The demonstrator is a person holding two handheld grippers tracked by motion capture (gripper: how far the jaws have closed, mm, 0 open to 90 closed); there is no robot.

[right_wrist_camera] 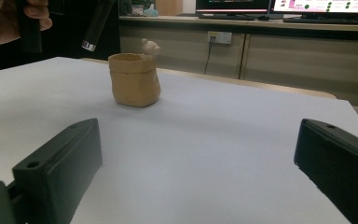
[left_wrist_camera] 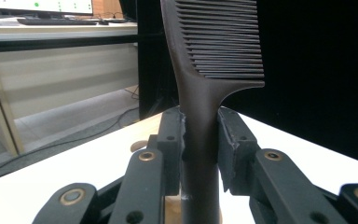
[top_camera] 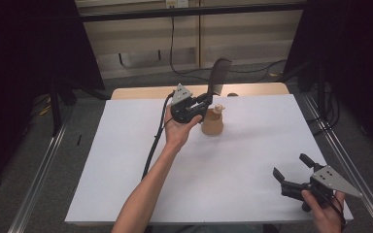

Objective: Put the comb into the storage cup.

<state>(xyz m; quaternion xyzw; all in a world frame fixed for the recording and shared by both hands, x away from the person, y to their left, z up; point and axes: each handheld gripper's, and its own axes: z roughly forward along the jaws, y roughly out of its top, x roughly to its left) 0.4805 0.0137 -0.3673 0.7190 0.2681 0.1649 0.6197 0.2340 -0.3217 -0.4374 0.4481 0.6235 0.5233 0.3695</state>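
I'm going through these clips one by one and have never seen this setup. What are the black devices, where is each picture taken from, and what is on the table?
There is no robot here: a person holds a hand-held two-jaw gripper in each hand. The high view looks down from above the person's side onto a white table. Each of the other two pictures comes from a camera riding on one gripper, looking along its black jaws.

The left gripper is shut on the handle of a dark comb, held with its teeth end up, above a small tan pot that has a little figure on its rim. The right gripper rests near the table's front right corner, its jaws wide open with nothing between them. Its camera sees the pot across the table.
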